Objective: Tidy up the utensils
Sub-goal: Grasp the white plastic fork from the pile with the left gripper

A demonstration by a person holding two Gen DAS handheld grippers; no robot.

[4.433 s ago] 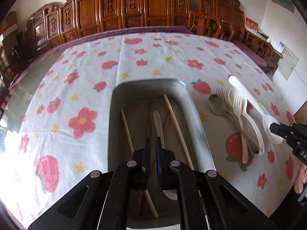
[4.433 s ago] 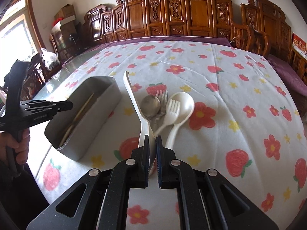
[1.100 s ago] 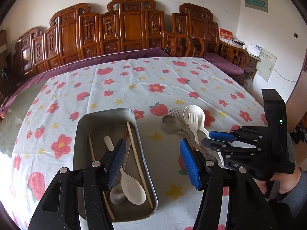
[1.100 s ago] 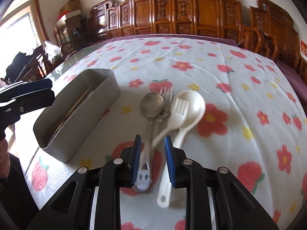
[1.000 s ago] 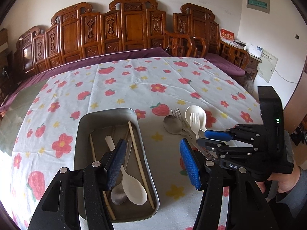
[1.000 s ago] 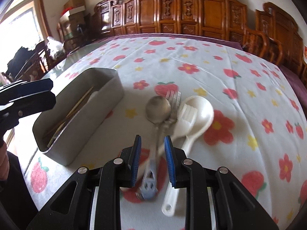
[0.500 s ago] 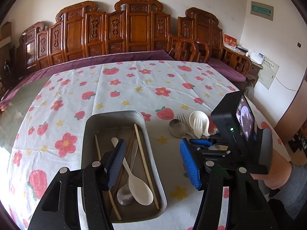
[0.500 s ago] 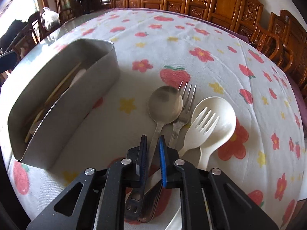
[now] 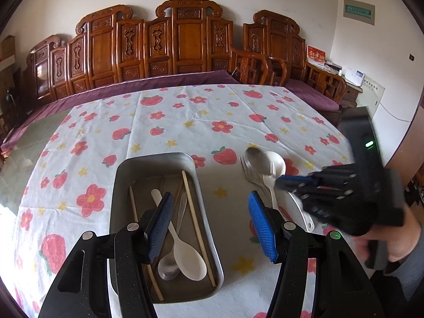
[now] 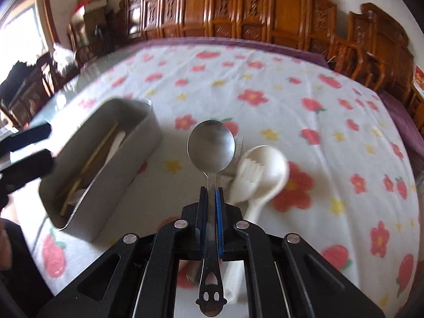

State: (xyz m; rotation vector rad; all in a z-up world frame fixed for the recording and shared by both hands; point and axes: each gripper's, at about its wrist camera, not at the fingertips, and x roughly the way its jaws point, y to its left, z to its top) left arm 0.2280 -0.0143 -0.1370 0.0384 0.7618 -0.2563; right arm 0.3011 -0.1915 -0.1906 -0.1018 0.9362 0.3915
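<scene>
While the right gripper (image 10: 212, 193) had its fingers clamped on the metal spoon (image 10: 211, 145), the left gripper (image 9: 210, 220) hung wide open over the tray (image 9: 120, 175).

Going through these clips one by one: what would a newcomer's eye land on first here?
The metal spoon clamped by its handle in the right gripper, bowl raised over the strawberry tablecloth. Left of it sits the metal tray, already holding chopsticks and two spoons. The left gripper hangs open above the tray's right edge.
</scene>
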